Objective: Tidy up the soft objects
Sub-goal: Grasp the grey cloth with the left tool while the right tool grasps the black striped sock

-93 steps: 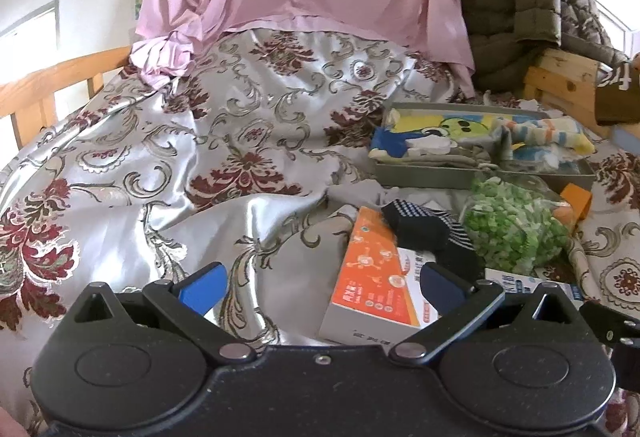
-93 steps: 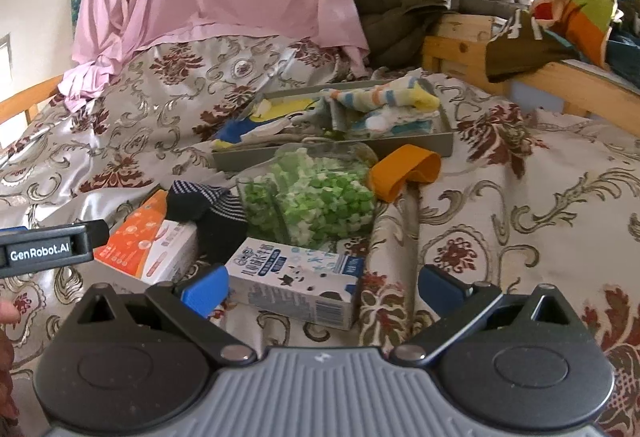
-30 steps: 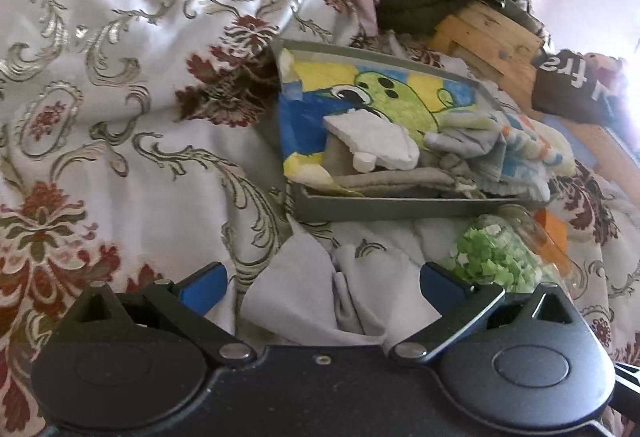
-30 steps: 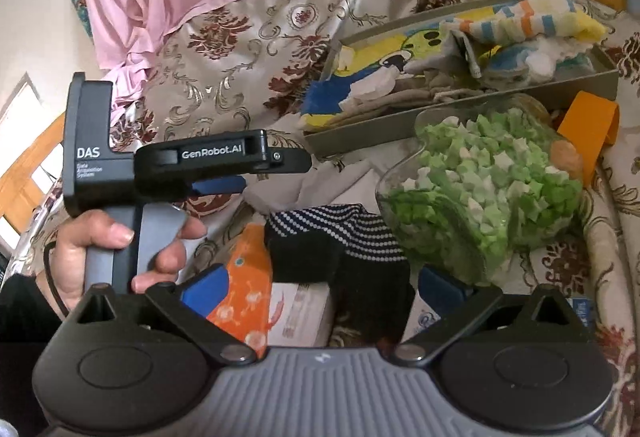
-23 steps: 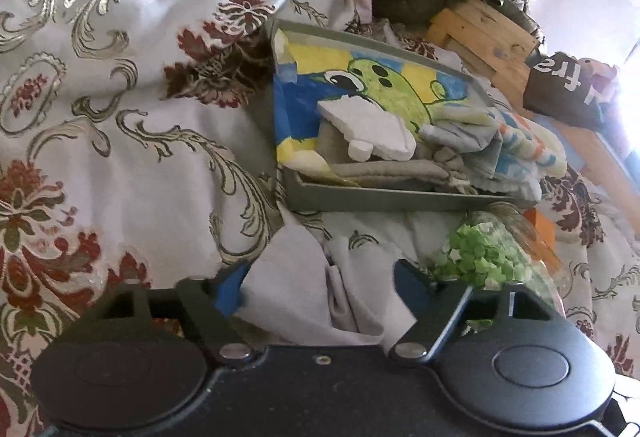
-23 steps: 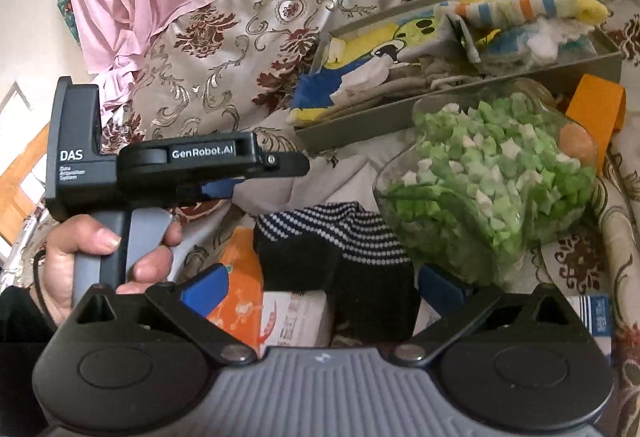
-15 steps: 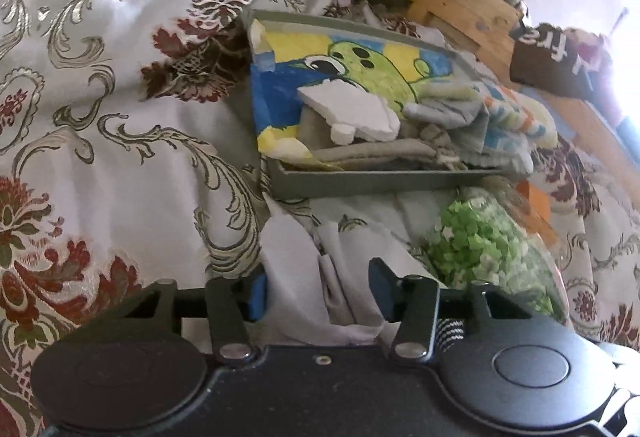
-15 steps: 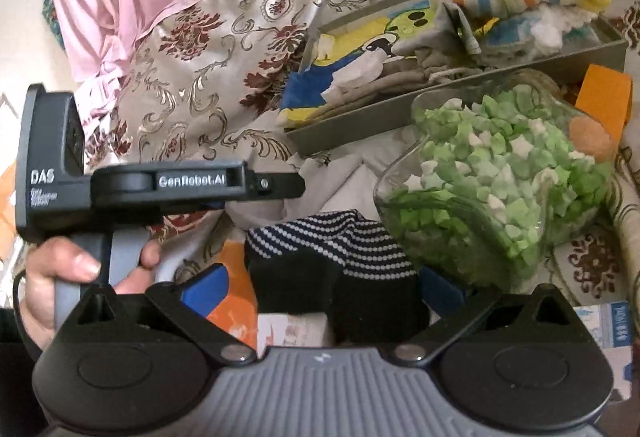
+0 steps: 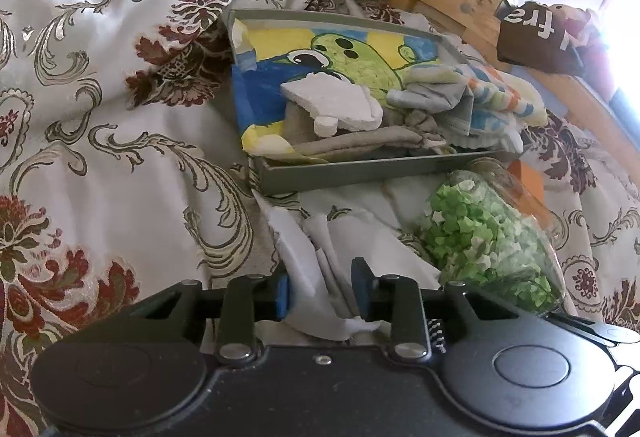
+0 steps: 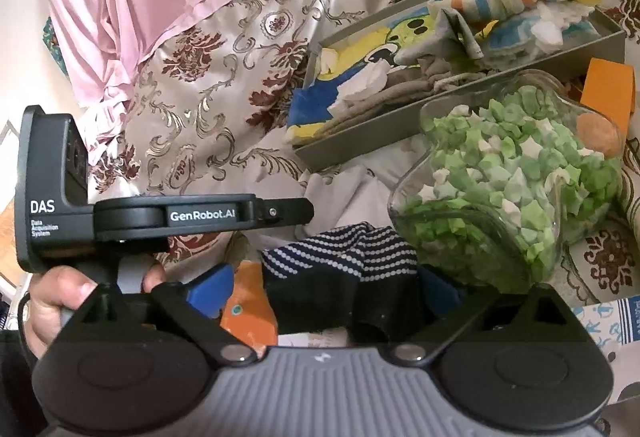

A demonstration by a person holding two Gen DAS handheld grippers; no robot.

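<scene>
A crumpled white cloth (image 9: pixel 320 257) lies on the bedspread in front of the grey tray (image 9: pixel 360 173). My left gripper (image 9: pixel 322 291) is closing on it, and its blue pads (image 9: pixel 283 297) press a bunched fold from both sides. The tray holds a cartoon-print cloth (image 9: pixel 360 53), a white piece (image 9: pixel 332 101) and striped socks (image 9: pixel 492 97). In the right wrist view a dark striped sock (image 10: pixel 340 257) lies between the wide-open jaws of my right gripper (image 10: pixel 324 289), untouched by the pads.
A glass jar of green paper stars (image 10: pixel 512 173) lies right of the sock, below the tray rim (image 10: pixel 360 145). An orange box (image 10: pixel 248 309) lies under the sock, a printed carton (image 10: pixel 612 321) at the right. A person's hand (image 10: pixel 60 297) holds the left gripper's handle.
The left jaws have gone from wide open to closed in on the white cloth. The right gripper has edged closer to the striped sock and stays open.
</scene>
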